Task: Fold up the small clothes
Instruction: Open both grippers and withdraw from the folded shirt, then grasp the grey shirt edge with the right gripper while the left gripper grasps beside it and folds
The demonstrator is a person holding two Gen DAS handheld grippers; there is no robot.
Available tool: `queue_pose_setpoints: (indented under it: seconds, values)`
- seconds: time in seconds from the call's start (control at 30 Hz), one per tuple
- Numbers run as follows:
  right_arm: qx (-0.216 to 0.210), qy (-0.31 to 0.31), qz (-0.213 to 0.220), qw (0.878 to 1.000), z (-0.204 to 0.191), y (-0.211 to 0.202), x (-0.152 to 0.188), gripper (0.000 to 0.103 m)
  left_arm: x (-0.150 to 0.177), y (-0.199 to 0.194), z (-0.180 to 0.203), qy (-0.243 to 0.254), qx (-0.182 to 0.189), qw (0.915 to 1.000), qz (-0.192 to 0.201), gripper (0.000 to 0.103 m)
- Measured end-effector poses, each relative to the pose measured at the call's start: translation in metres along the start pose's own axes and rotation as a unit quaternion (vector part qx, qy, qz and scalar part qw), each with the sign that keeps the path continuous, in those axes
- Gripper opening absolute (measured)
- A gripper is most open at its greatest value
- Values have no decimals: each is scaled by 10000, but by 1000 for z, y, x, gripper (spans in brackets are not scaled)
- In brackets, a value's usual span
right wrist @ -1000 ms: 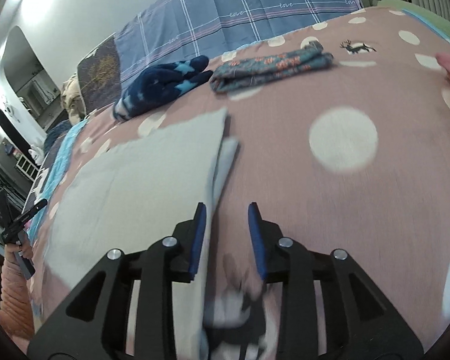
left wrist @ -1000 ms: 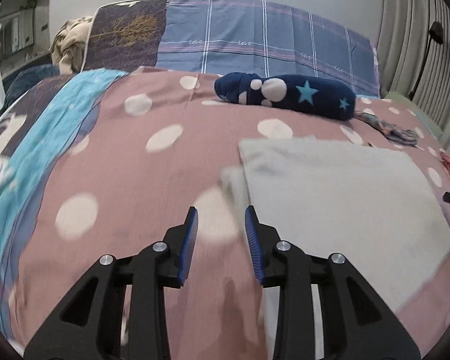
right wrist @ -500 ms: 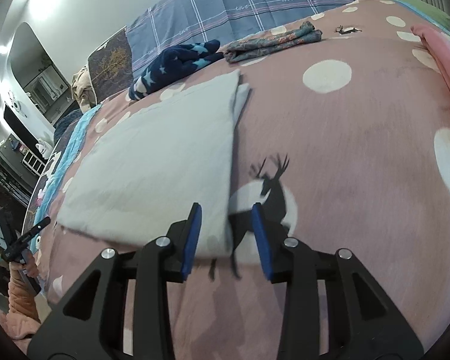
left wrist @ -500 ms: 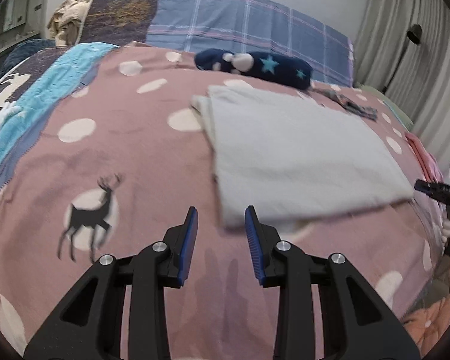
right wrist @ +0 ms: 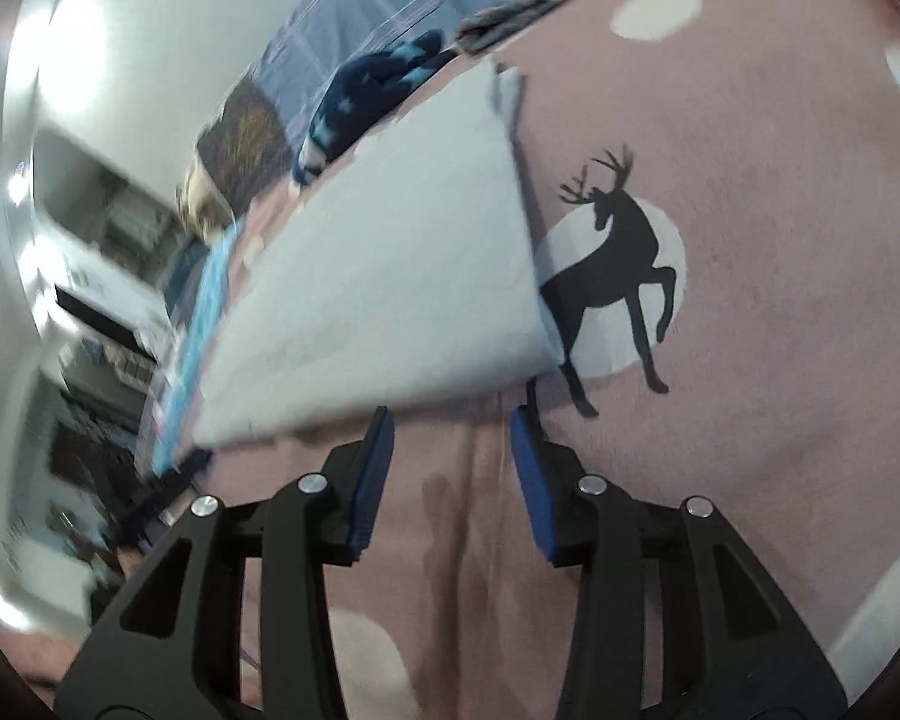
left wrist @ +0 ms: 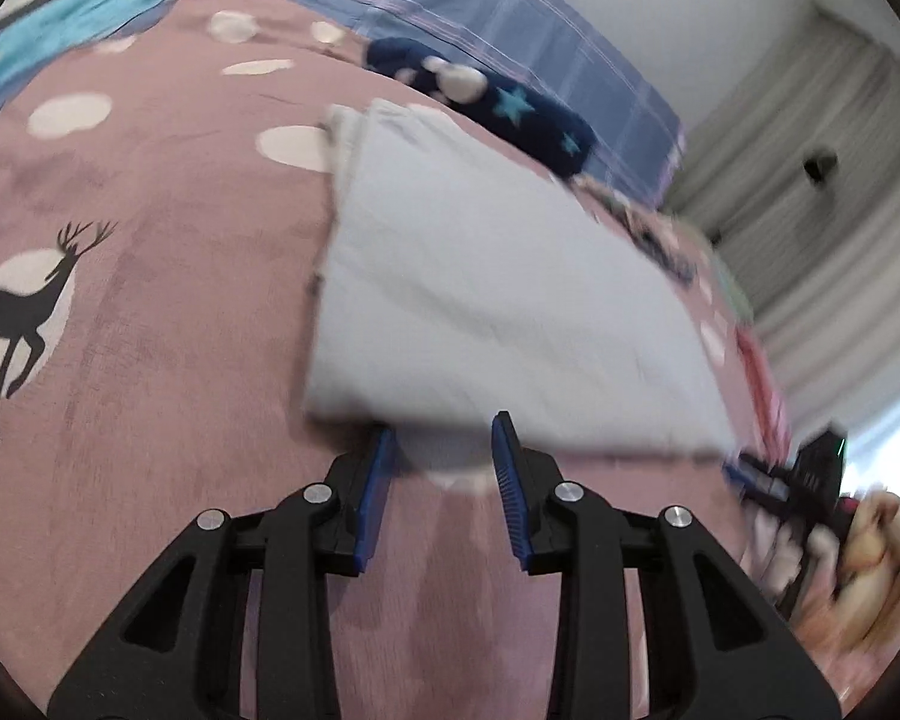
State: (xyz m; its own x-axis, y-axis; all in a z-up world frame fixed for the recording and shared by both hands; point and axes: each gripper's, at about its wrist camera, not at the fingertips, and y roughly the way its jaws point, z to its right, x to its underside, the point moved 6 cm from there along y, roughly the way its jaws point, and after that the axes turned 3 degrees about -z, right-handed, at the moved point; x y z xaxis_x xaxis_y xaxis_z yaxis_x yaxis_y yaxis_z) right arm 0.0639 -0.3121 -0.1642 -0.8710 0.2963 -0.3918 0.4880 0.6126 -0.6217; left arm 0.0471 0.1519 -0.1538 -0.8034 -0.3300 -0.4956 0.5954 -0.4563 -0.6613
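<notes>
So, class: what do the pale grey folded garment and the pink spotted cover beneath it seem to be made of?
Pale grey folded garment: probably a soft matte knit, cotton-like; it lies limp and flat with no shine, though blur hides the weave.
Pink spotted cover: looks like brushed, fleecy fabric; its dull surface shows darker and lighter stroke marks, with printed white spots and a deer.

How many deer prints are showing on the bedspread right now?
1 per view: a deer left of the grey cloth in the left view, another right of it in the right view. More may be hidden.
</notes>
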Motion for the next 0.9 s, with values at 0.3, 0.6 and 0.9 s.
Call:
queue_pose_setpoints:
  seconds: [0.3, 0.6, 0.9]
  values:
    - [-170, 1076, 671, 9918, 15, 6, -17, 4, -18, 0, -18, -1002, 277, 9934, 490, 1]
    - [415, 419, 993, 9933, -6, -30, -25, 2, -15, -16, -5, -374, -289, 9975, 520, 2]
    - [378, 571, 832, 9942, 7, -13, -19, 3, -10, -8, -12, -319, -405, 9978, 418, 3]
